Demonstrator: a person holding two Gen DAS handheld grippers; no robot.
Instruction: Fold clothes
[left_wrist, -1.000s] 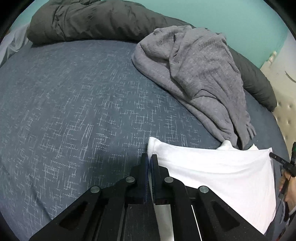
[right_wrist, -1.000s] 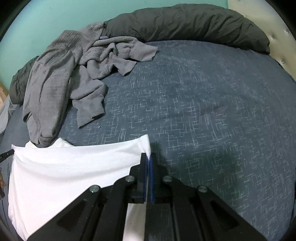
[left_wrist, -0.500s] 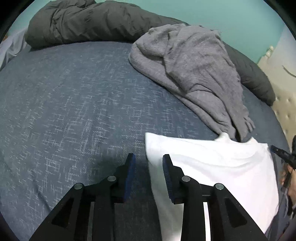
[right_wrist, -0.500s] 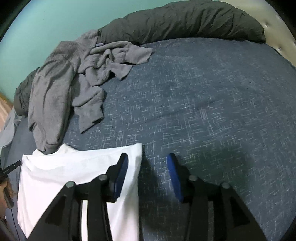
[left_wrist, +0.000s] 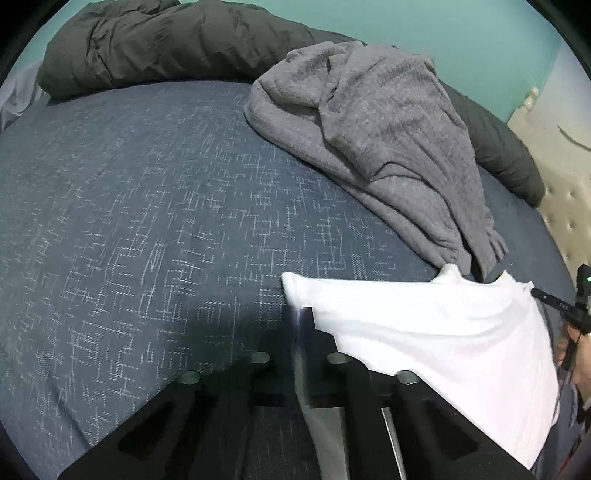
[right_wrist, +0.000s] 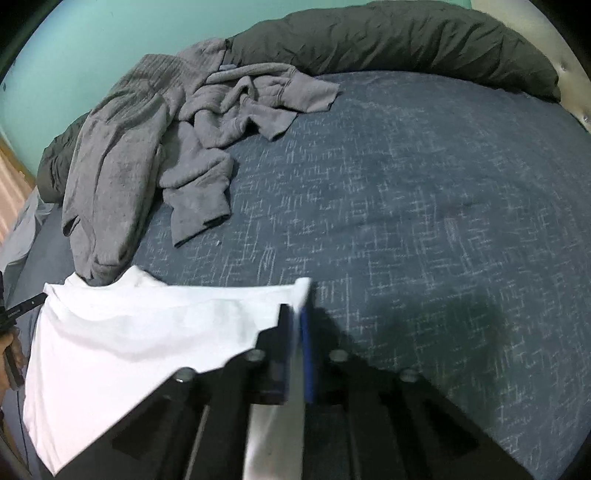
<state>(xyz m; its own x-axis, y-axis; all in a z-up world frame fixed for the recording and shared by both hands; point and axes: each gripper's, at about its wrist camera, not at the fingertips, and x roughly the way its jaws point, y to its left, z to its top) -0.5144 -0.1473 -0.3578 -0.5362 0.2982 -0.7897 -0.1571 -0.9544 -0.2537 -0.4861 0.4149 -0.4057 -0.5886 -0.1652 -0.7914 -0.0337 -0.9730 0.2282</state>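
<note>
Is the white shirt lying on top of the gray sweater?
No, the gray sweater overlaps the far edge of the white shirt, which is spread on the blue bedsheet.

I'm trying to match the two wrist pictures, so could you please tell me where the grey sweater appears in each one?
Left wrist view: the grey sweater lies upper right of centre, its lower end reaching the white garment.
Right wrist view: the grey sweater lies upper left, above the white garment.
Shared landmark: the dark duvet bunched along the far edge of the bed.

Both grippers, left gripper (left_wrist: 301, 317) & right gripper (right_wrist: 295, 314): black angular bodies w/ round silver screws (blue finger pads).
</note>
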